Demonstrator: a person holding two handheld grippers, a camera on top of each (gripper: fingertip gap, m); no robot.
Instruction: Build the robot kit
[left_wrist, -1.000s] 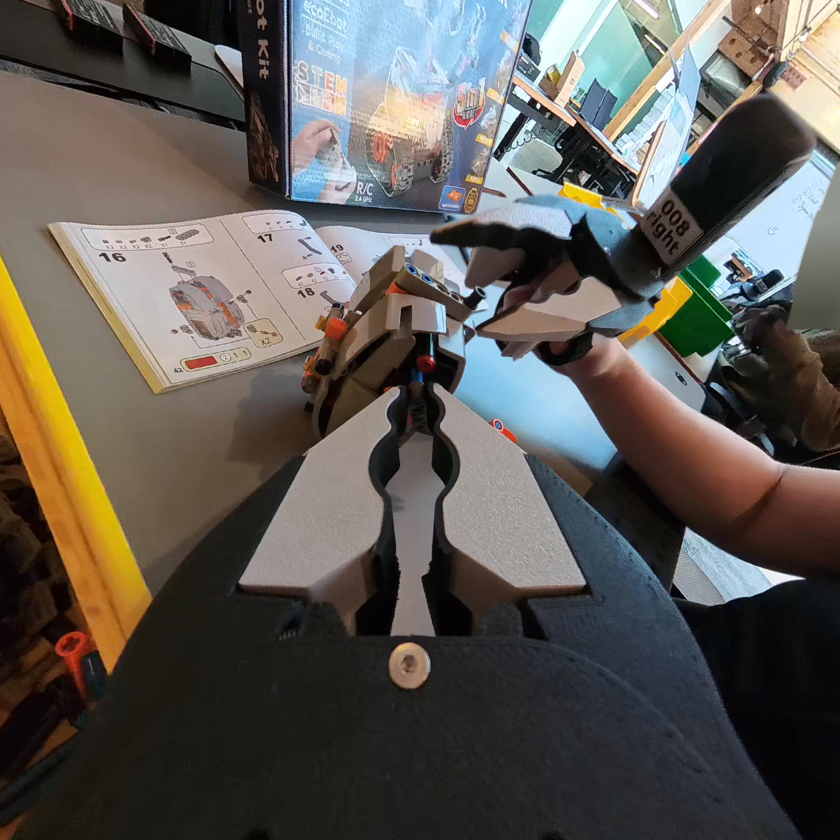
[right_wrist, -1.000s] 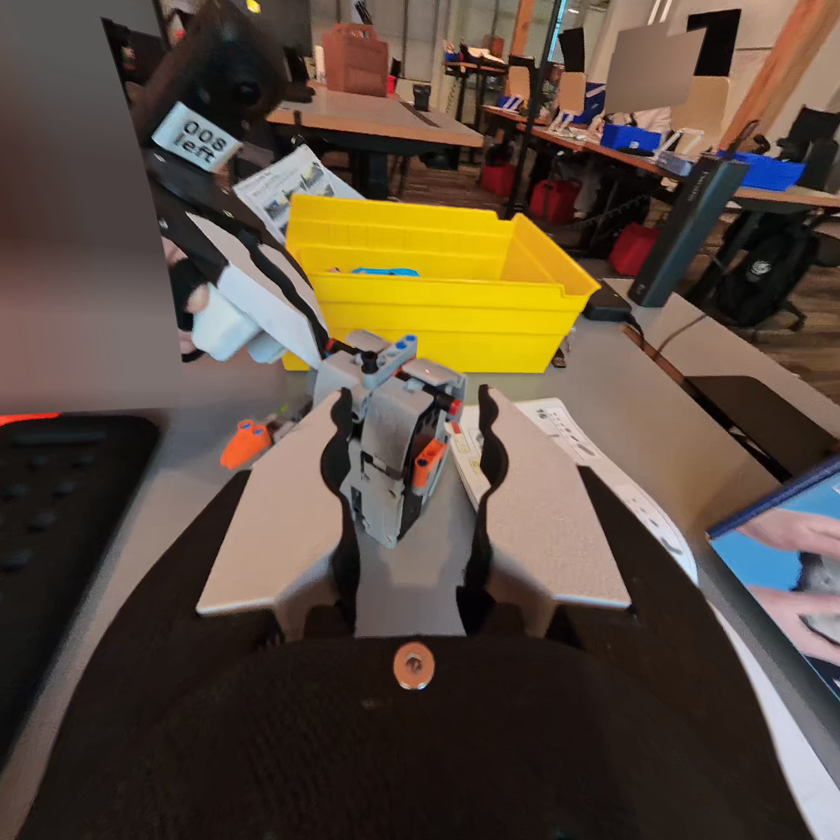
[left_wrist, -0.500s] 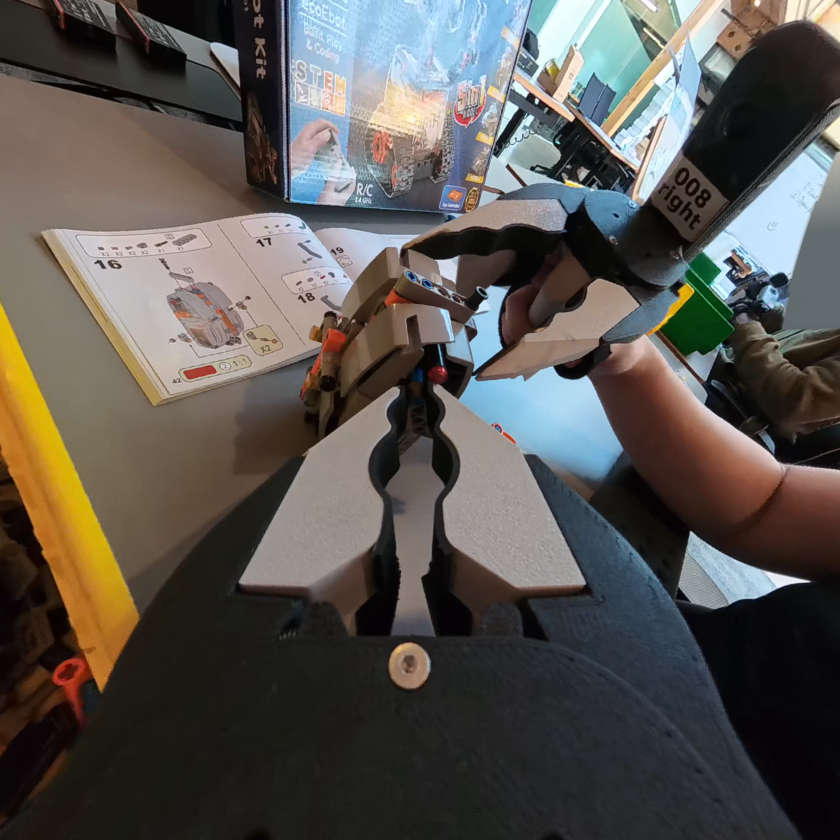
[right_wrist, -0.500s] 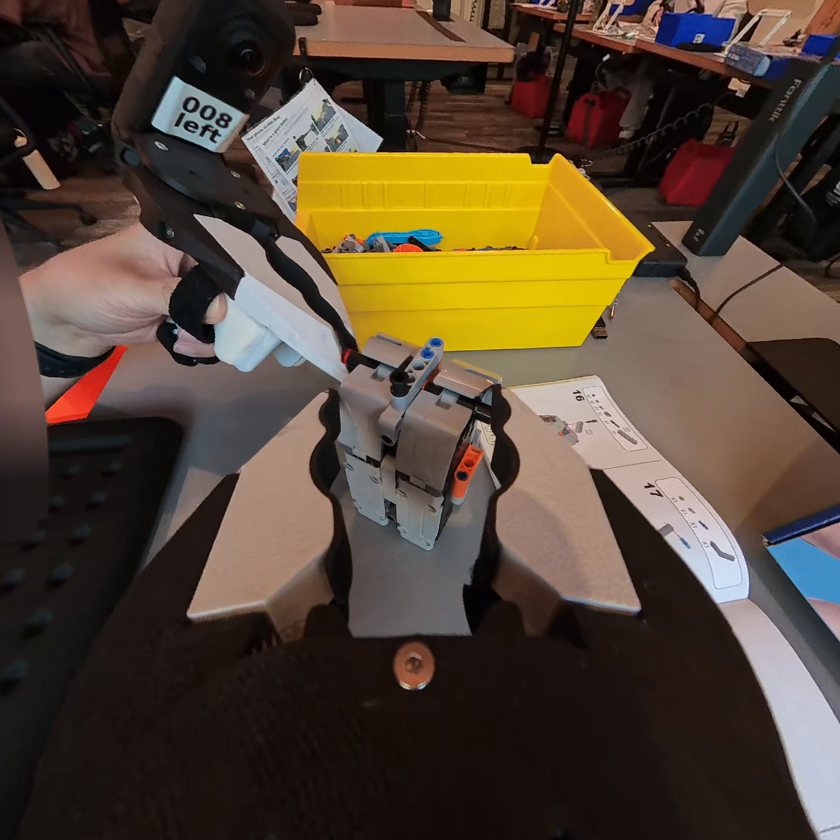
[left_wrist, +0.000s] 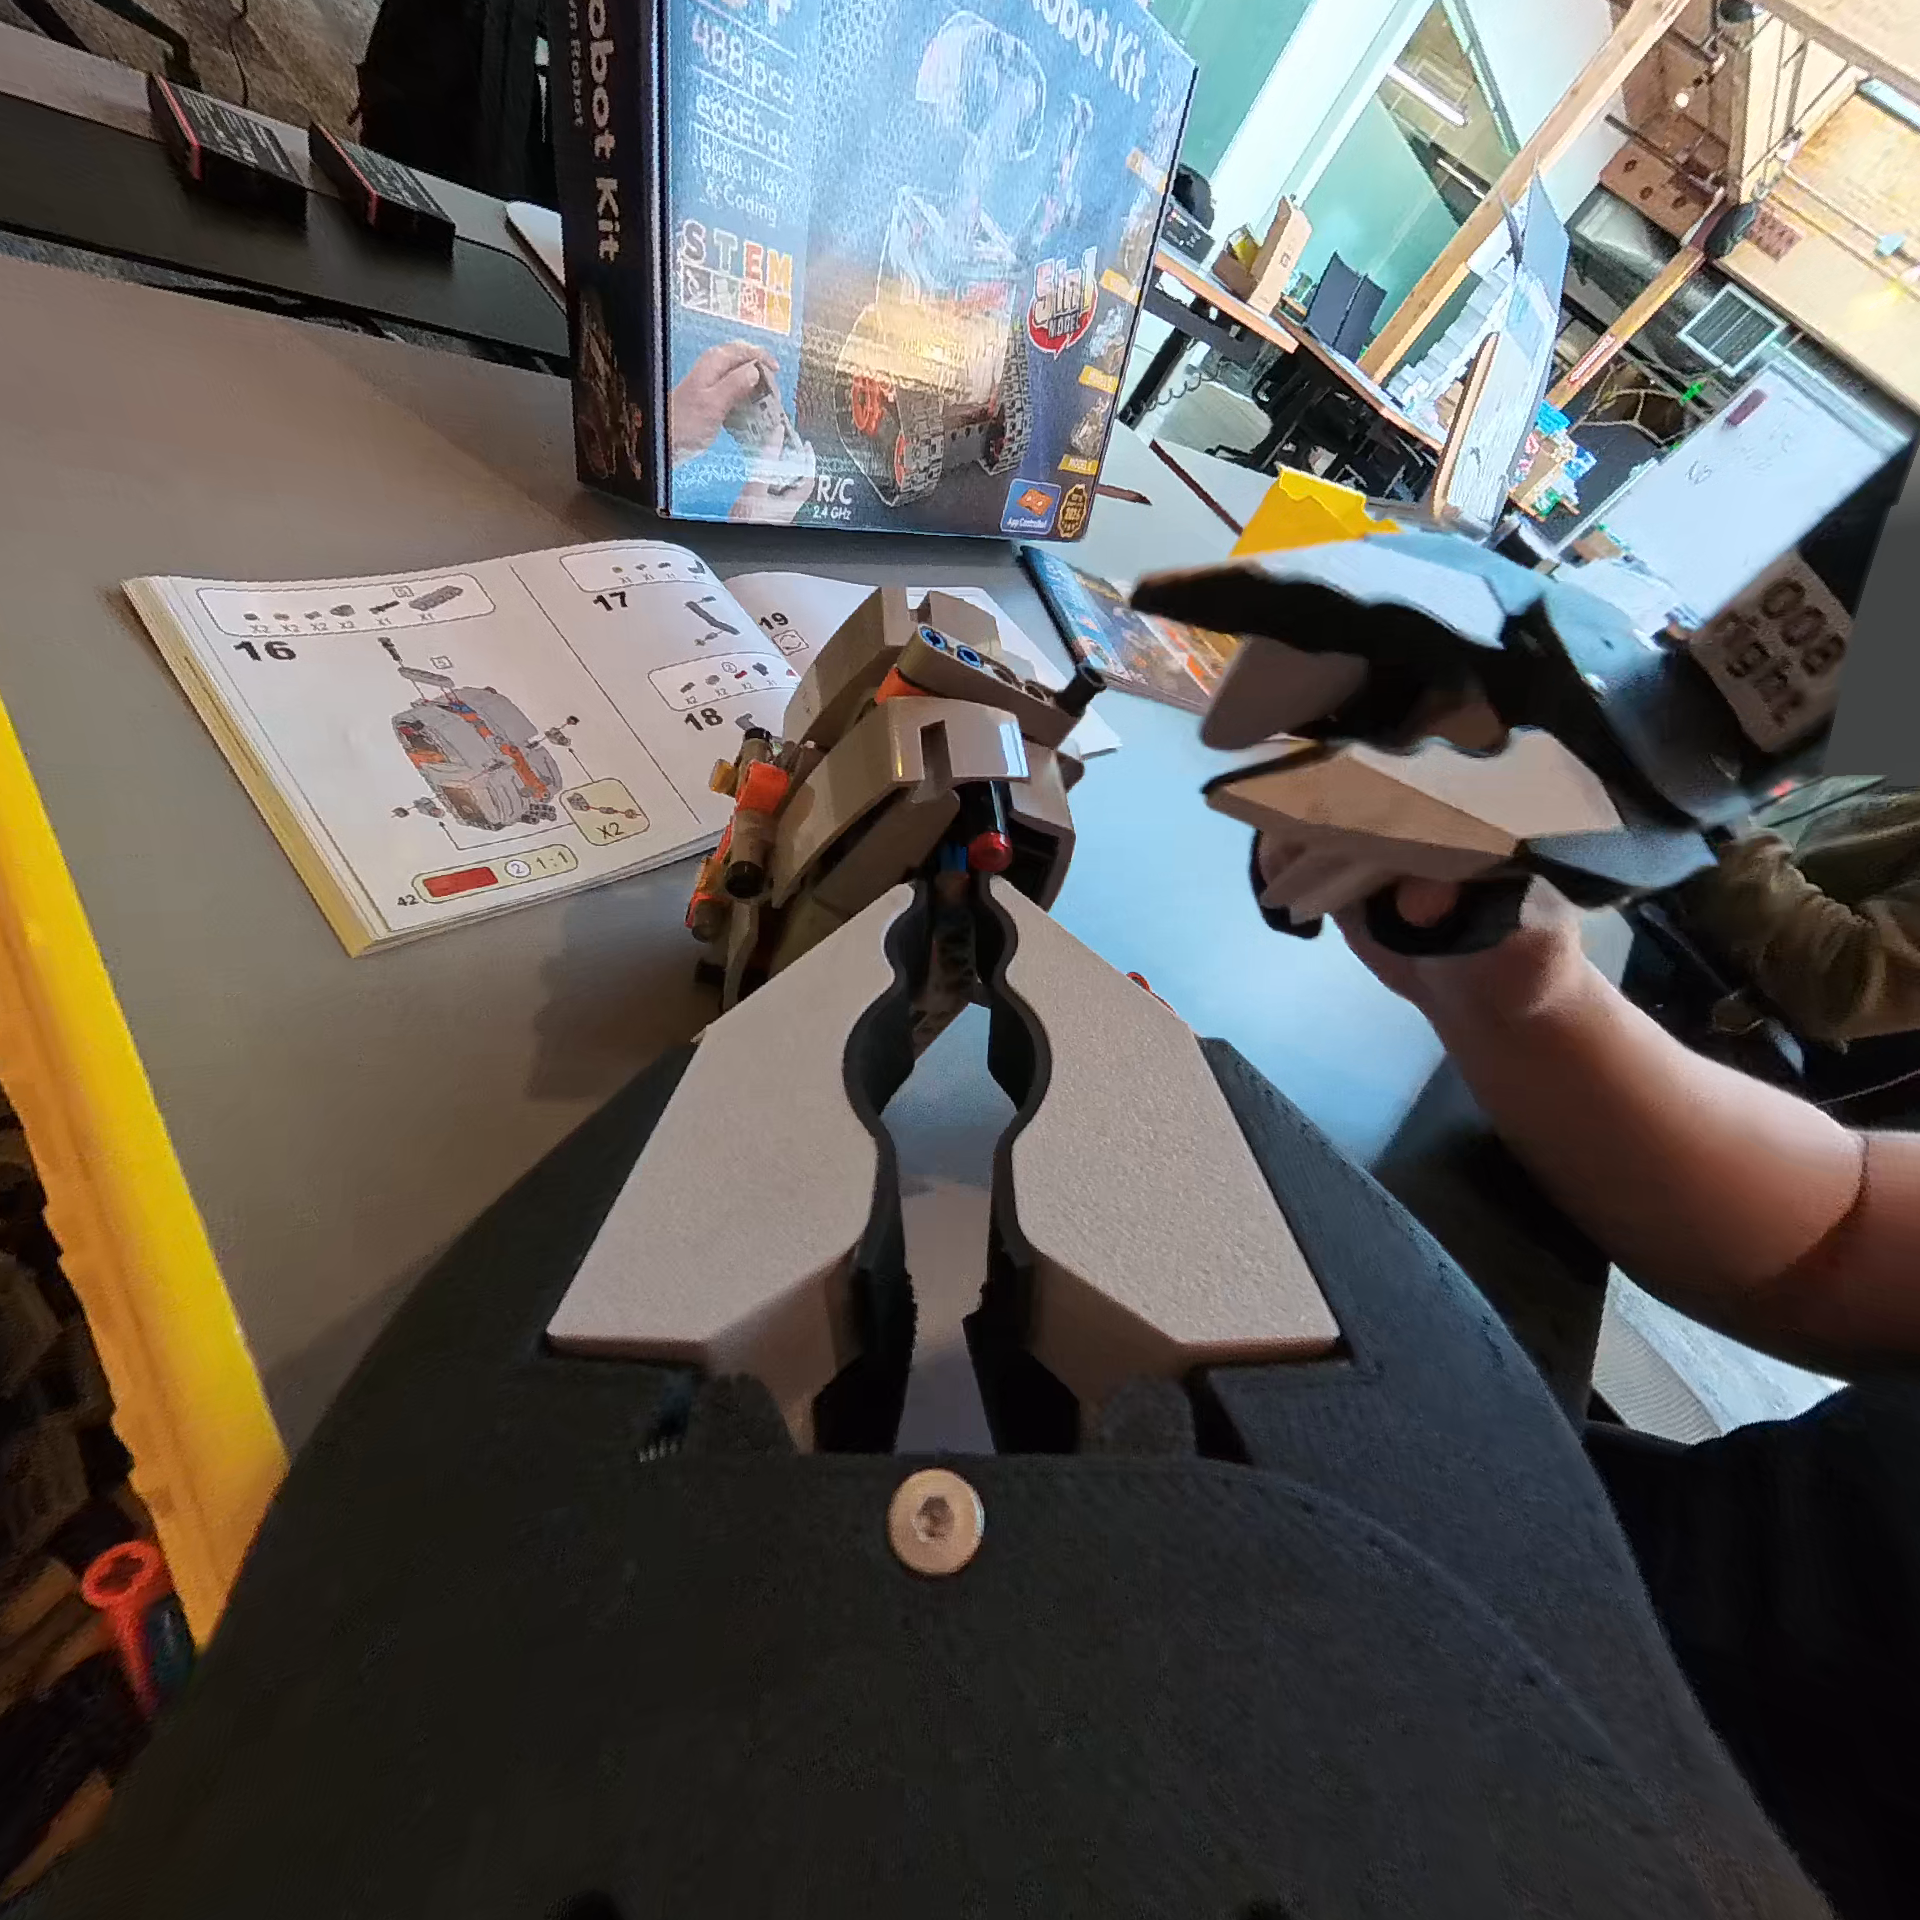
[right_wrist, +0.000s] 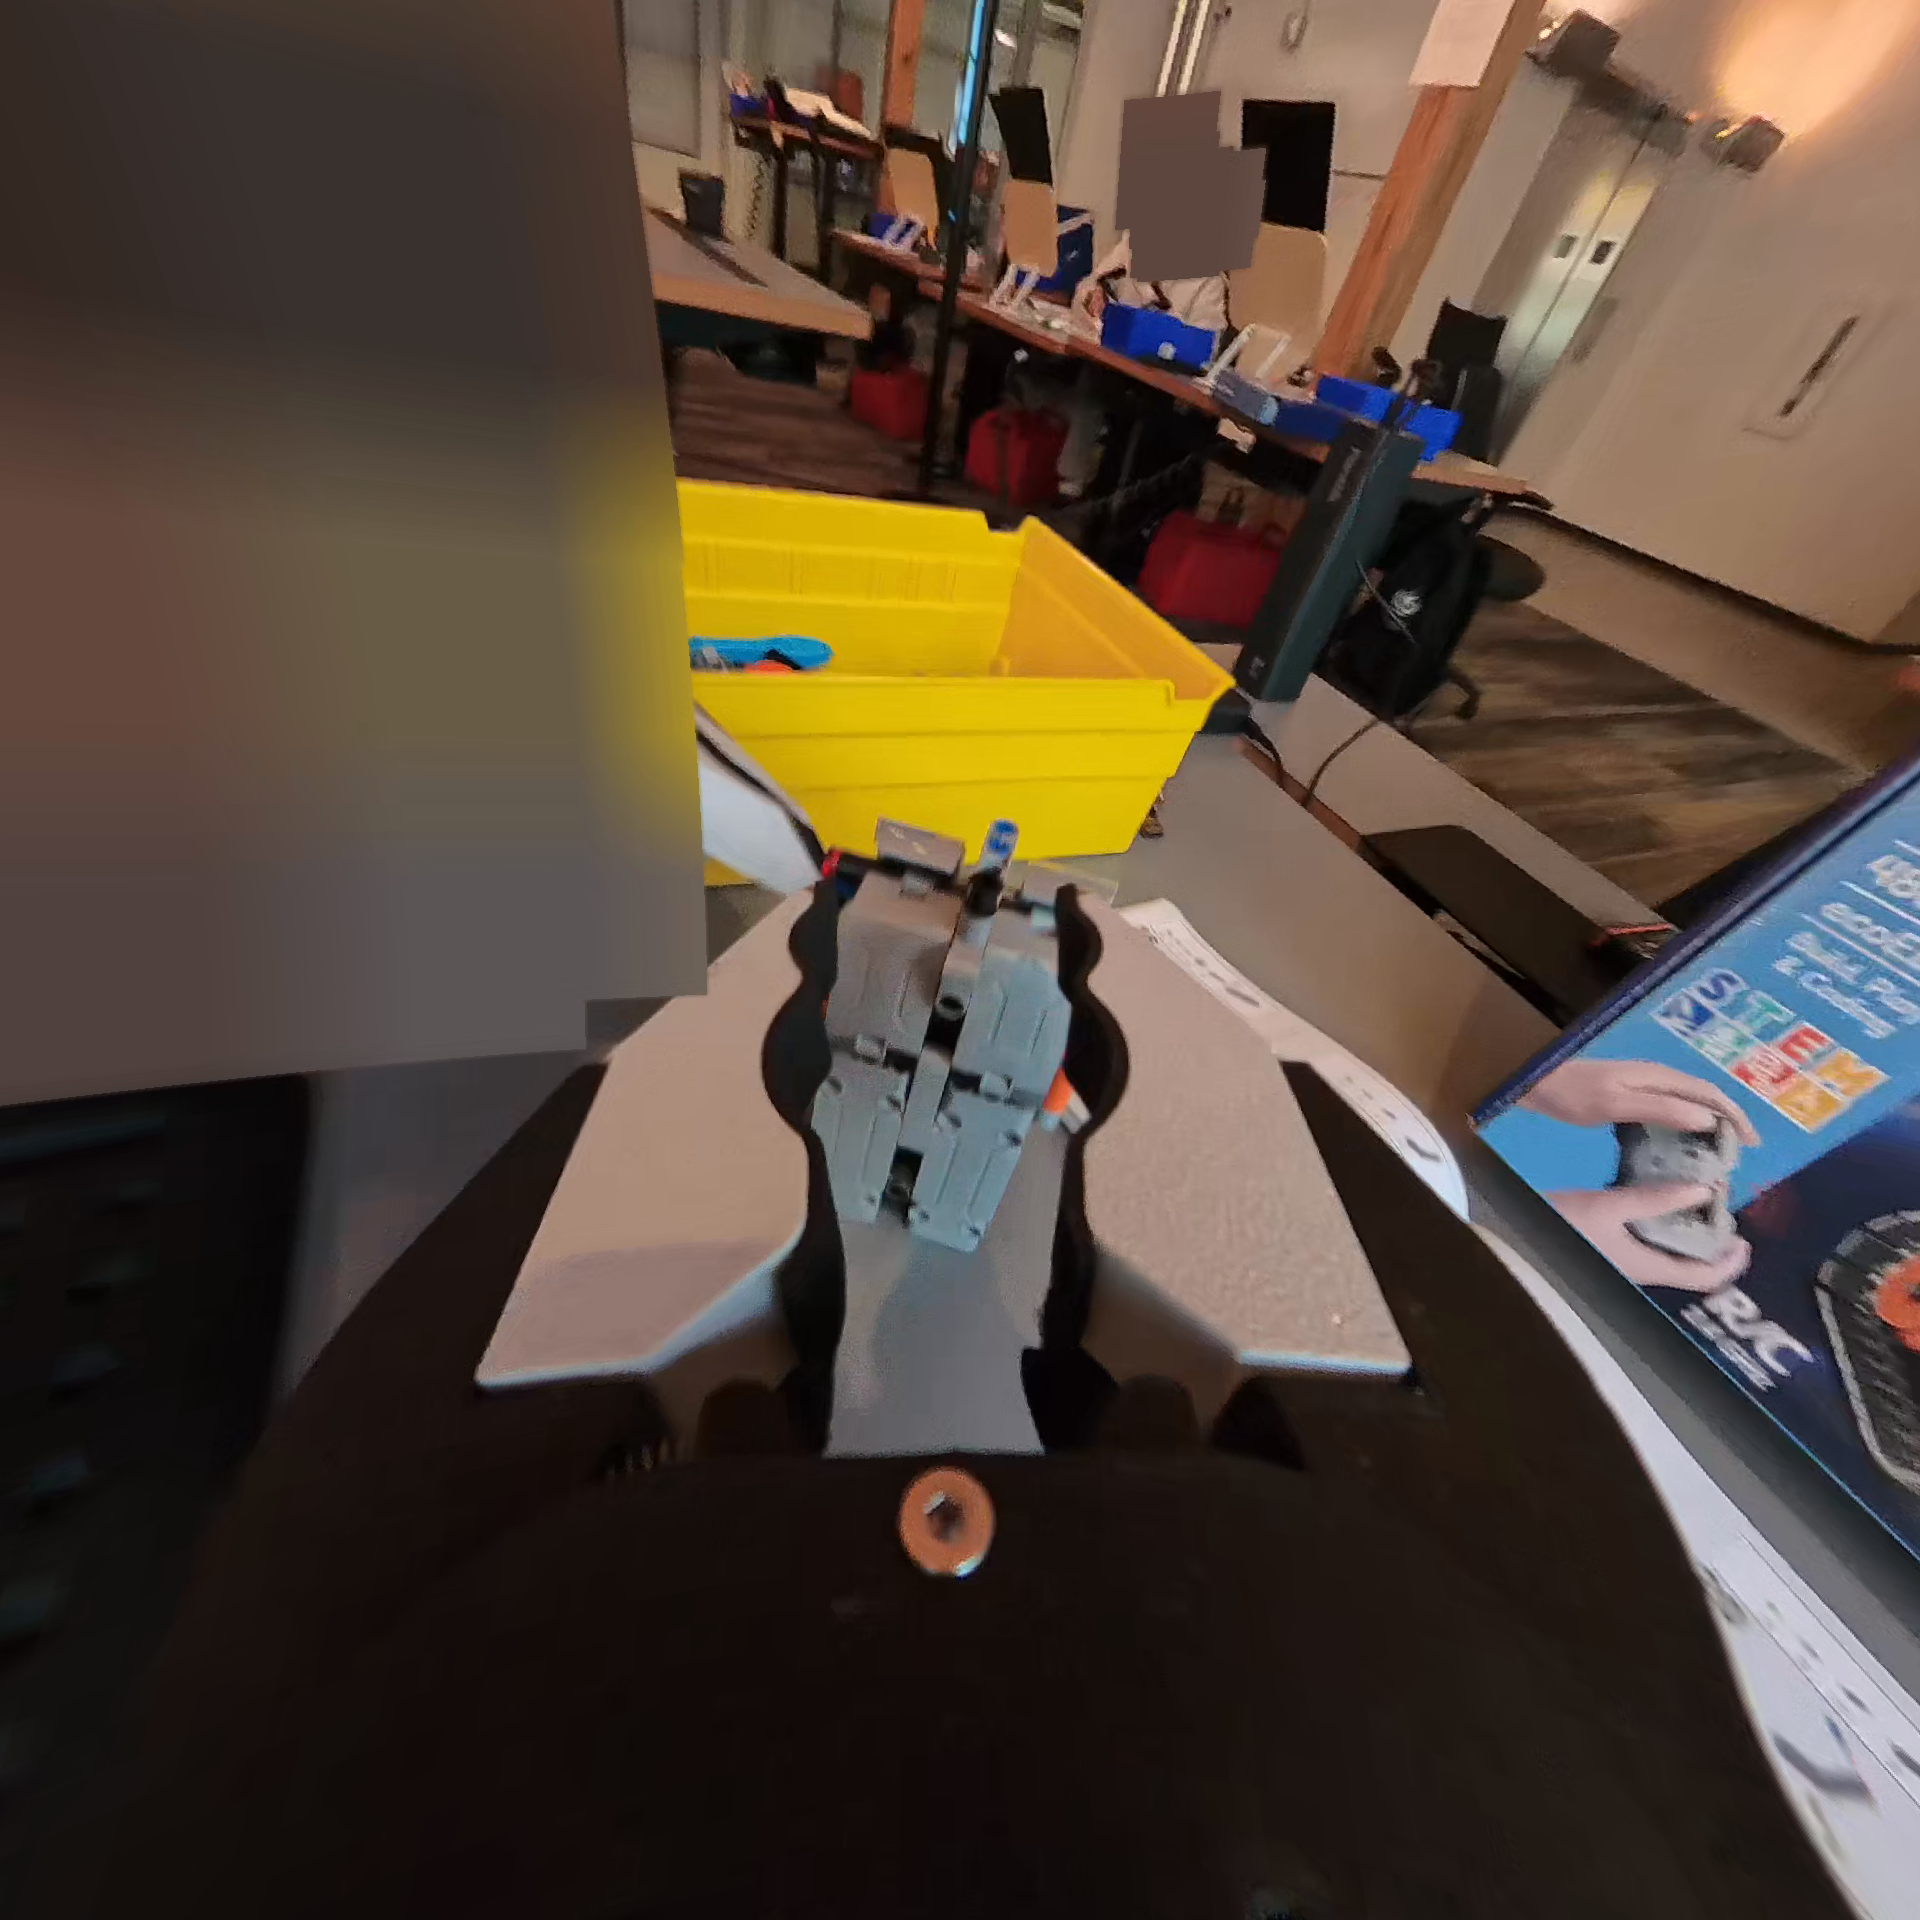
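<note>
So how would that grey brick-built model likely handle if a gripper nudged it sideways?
The grey brick model stands tall on a narrow base on the table, so it probably tips rather than slides. Snapped together from many pieces, it is likely stiff, though protruding pins might pop off. The left gripper pinches its lower edge, which should steady it.

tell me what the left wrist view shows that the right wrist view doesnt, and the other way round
Only the left wrist view shows the booklet's open pages with assembly drawings, the person's forearm, and the whole right tool, open beside the grey block model without touching it.

Only the right wrist view shows inside the yellow bin, with blue and orange parts, and the room's far desks.

Both show the model standing on the grey table, the left tool pinching its near edge, the blue kit box and the booklet.
</note>
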